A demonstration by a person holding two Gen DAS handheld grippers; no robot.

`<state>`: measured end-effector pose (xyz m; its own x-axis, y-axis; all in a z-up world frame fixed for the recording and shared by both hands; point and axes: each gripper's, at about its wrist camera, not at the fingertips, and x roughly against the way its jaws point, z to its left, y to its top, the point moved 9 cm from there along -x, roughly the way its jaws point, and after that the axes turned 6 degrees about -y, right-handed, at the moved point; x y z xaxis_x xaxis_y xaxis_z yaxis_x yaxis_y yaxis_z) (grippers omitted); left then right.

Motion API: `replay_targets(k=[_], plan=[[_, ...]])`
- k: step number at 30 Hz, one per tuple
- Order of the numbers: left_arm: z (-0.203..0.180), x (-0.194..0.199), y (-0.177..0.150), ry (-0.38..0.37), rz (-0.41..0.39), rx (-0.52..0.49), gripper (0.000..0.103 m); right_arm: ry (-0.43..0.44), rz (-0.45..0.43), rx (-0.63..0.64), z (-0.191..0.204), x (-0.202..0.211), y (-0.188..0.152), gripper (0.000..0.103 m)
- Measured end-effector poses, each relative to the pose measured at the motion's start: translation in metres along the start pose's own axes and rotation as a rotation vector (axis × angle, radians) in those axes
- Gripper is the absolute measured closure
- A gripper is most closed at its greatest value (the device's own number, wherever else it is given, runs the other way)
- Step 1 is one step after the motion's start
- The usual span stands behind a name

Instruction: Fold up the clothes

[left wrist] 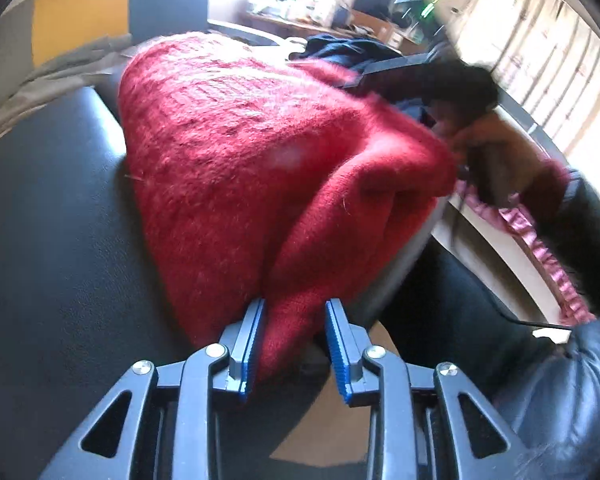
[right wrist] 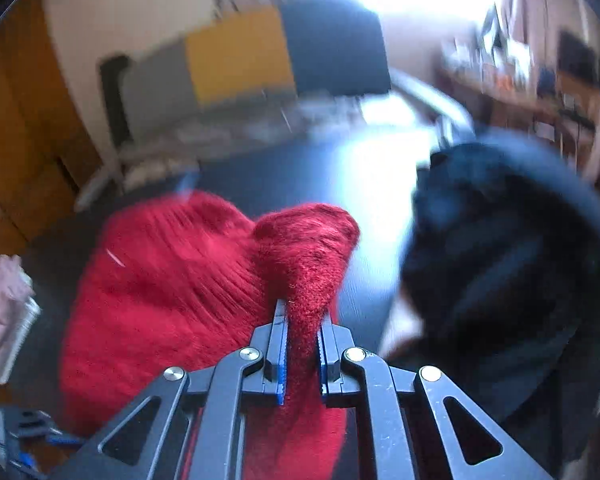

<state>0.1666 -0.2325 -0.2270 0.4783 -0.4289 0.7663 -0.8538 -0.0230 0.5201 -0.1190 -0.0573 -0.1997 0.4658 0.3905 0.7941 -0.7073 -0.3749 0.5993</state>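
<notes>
A red knitted sweater (left wrist: 240, 152) lies bunched on a black table (left wrist: 52, 220). My left gripper (left wrist: 296, 320) has its blue-padded jaws around a fold of the sweater's edge, with the fabric filling the gap. In the right wrist view the same red sweater (right wrist: 172, 288) lies ahead on the left, and my right gripper (right wrist: 303, 328) is shut on a raised ridge of its fabric. The left gripper (right wrist: 32, 436) shows at the bottom left edge of that view. The right gripper is blurred in the left wrist view (left wrist: 456, 84).
A pile of dark blue clothes (right wrist: 500, 272) sits to the right of the sweater on the table; it also shows behind the sweater (left wrist: 348, 48). A yellow and grey panel (right wrist: 236, 52) stands at the back. A pink cloth (left wrist: 540, 240) lies off the table's right side.
</notes>
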Motion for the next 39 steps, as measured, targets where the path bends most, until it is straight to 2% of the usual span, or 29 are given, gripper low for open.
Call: replay_targets(k=[2,4,5,6,8,10,12,15,19,20,22,24,26,28,32,34,37,39], plan=[[0.001,0.014,0.002,-0.082,-0.030,0.051,0.072,0.041,0.010,-0.042,-0.005,-0.010,-0.009,0.089],[0.008,0.035,0.006,-0.163,-0.112,0.138,0.072,0.097,-0.007,-0.091,-0.010,-0.001,-0.006,0.080],[0.016,0.045,0.011,-0.179,-0.160,0.179,0.072,0.128,-0.016,-0.108,-0.012,0.006,-0.003,0.075],[0.025,0.055,0.016,-0.195,-0.214,0.222,0.071,0.150,-0.025,-0.114,-0.014,0.013,-0.001,0.066],[0.041,0.071,0.024,-0.214,-0.302,0.294,0.071,0.226,-0.030,-0.110,-0.014,0.033,-0.004,0.064],[0.065,0.082,0.034,-0.211,-0.359,0.345,0.070,0.310,-0.021,-0.096,-0.012,0.053,-0.012,0.052],[0.074,0.085,0.046,-0.214,-0.387,0.346,0.070,0.391,0.014,-0.058,-0.004,0.073,-0.031,0.046],[0.059,0.067,0.074,-0.209,-0.380,0.296,0.069,0.473,0.076,0.026,0.012,0.094,-0.065,0.046],[0.042,0.038,0.111,-0.191,-0.346,0.217,0.069,0.477,0.133,0.136,0.038,0.084,-0.094,0.048],[0.038,0.032,0.118,-0.184,-0.332,0.202,0.069,0.479,0.141,0.155,0.044,0.079,-0.096,0.052],[0.034,0.020,0.131,-0.170,-0.305,0.173,0.069,0.484,0.155,0.192,0.055,0.069,-0.099,0.076],[0.035,0.007,0.140,-0.145,-0.274,0.147,0.069,0.481,0.188,0.243,0.066,0.058,-0.105,0.085],[0.035,-0.004,0.139,-0.109,-0.225,0.119,0.069,0.498,0.236,0.307,0.072,0.052,-0.109,0.086],[0.036,-0.016,0.139,-0.073,-0.176,0.090,0.069,0.533,0.267,0.375,0.073,0.065,-0.105,0.088],[0.039,-0.032,0.123,-0.043,-0.094,0.062,0.069,0.712,0.299,0.490,0.062,0.137,-0.103,0.088],[0.042,-0.036,0.118,-0.034,-0.081,0.057,0.069,0.642,0.373,0.522,0.045,0.130,-0.121,0.088],[0.044,-0.034,0.116,-0.028,-0.089,0.063,0.069,0.469,0.534,0.554,0.019,0.085,-0.171,0.088],[0.043,-0.028,0.117,-0.002,-0.101,0.051,0.069,0.438,0.551,0.505,0.011,0.069,-0.187,0.088]])
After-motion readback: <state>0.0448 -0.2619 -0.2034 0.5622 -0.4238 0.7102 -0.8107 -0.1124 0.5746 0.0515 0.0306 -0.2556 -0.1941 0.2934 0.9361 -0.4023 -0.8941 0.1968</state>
